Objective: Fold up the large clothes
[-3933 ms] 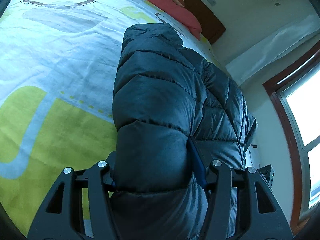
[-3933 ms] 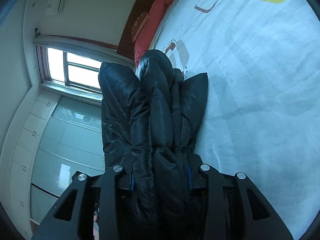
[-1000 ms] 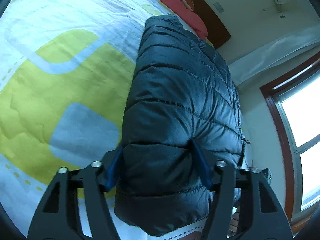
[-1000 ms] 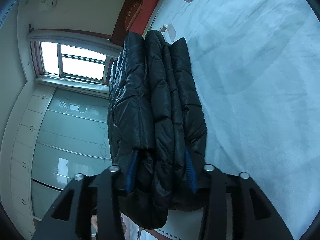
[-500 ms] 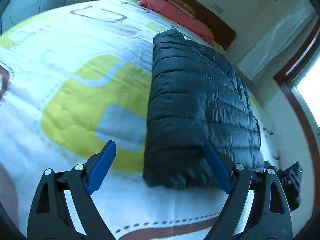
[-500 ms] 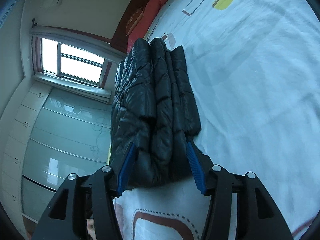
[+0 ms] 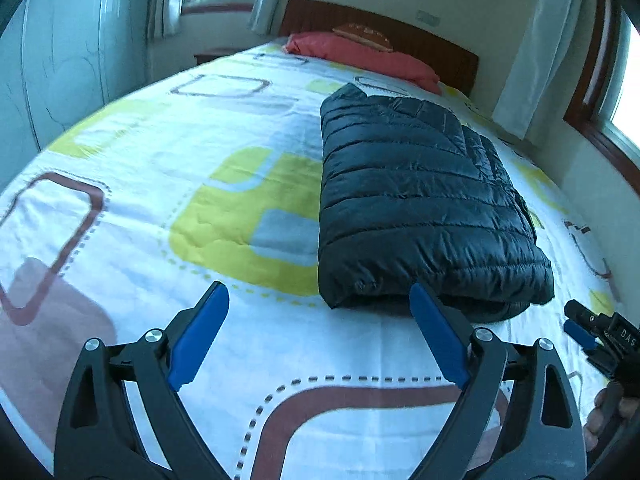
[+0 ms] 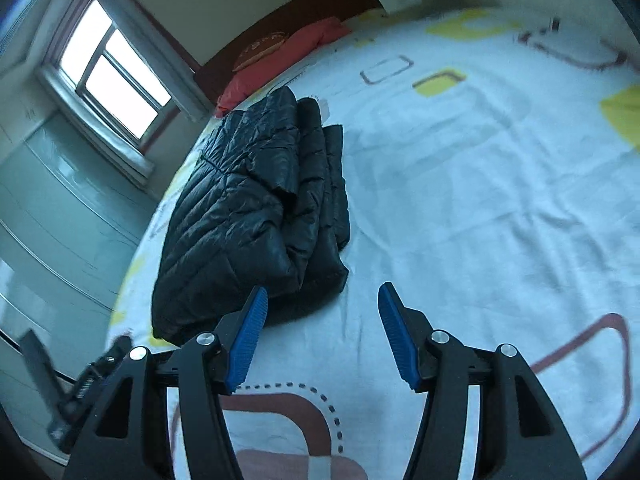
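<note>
Lying folded on the patterned bedspread (image 7: 248, 360), the dark puffer jacket (image 7: 416, 200) fills the centre right of the left wrist view and the centre left of the right wrist view (image 8: 248, 216), its long axis running away from both tools toward the red pillow (image 7: 360, 54) near the top of each frame. The left gripper (image 7: 318, 336) is spread wide and empty, its right pad overlapping the bundle's near short end in the picture, though contact cannot be told. The right gripper (image 8: 320, 332) is likewise released and holds nothing, with the jacket's stacked layers just beyond its left pad. Both tools face that near end, the left one looking slightly closer. Judging by the compact bundle, the fold seems finished; any further tidying would start from this end.
</note>
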